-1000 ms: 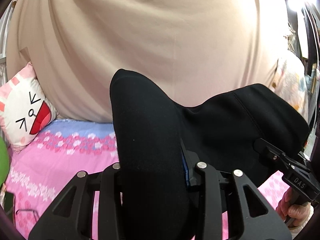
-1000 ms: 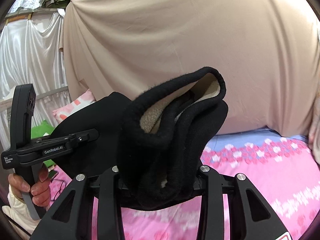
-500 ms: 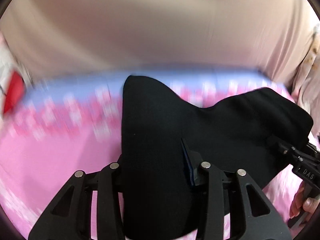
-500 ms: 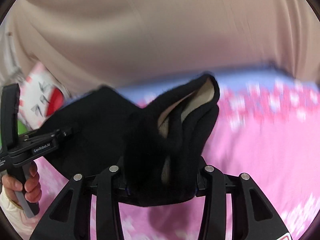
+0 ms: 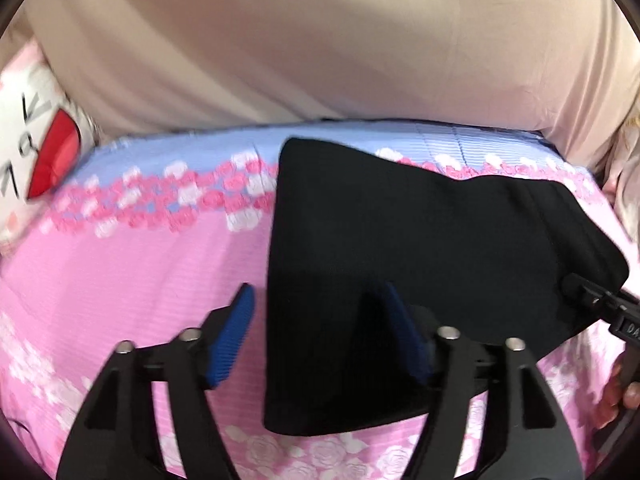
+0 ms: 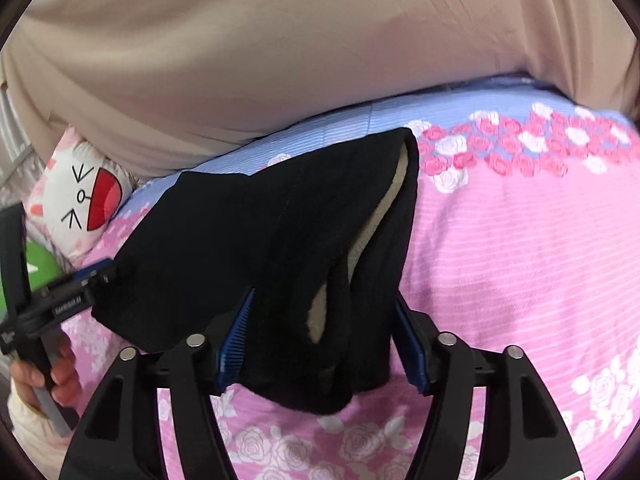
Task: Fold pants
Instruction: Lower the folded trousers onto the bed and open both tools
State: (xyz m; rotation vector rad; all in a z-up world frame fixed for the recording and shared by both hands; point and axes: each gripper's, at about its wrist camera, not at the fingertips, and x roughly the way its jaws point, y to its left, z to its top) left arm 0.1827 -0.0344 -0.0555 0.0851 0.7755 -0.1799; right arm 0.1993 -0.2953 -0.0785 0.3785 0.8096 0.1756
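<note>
The black pants (image 5: 400, 264) lie folded on the pink flowered bed sheet (image 5: 140, 280). My left gripper (image 5: 320, 320) is open, its blue pads (image 5: 236, 332) spread apart, with the left end of the pants lying between them. In the right wrist view the pants (image 6: 256, 240) show a beige fleece lining at their bunched end. My right gripper (image 6: 324, 332) is open, its pads standing beside that bunched end. The other gripper appears at the edge of each view.
A beige curtain (image 5: 320, 40) hangs behind the bed. A white cat-face pillow (image 6: 80, 196) sits at the bed's far left corner. A green object (image 6: 36, 264) lies beside it. The sheet has a blue band (image 6: 440, 112) along its far edge.
Both grippers lowered the pants from the air onto the bed. Both sets of jaws then opened and let go of the cloth.
</note>
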